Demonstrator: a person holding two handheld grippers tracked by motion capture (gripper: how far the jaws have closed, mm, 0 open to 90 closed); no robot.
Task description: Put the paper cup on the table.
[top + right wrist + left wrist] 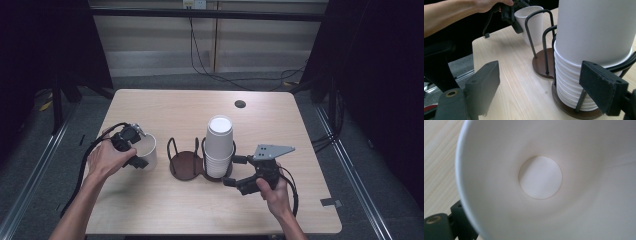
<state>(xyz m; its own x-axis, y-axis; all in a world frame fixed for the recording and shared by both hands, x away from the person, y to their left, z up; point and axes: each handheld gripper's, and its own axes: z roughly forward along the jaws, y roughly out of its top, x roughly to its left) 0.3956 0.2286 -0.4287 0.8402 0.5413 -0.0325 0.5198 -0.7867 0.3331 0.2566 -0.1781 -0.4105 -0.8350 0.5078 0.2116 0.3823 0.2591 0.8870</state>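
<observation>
My left gripper [139, 153] is shut on the wall of a single white paper cup [148, 151] at the table's left. The cup stands upright with its mouth up, and one black jaw lies outside its rim. The left gripper view looks straight into the cup [540, 177] at its round bottom. I cannot tell whether its base touches the table. A tall stack of upside-down white cups [219, 145] fills the right ring of a dark wire holder [186, 165], whose left ring is bare. My right gripper [234, 171] stands open beside the stack [594, 37], gripping nothing.
The light wooden table [165, 107] has a dark round hole [240, 104] near its far edge. The holder's black wire posts [531, 32] rise between the single cup [532, 23] and the stack. Cables run over the floor beyond the table.
</observation>
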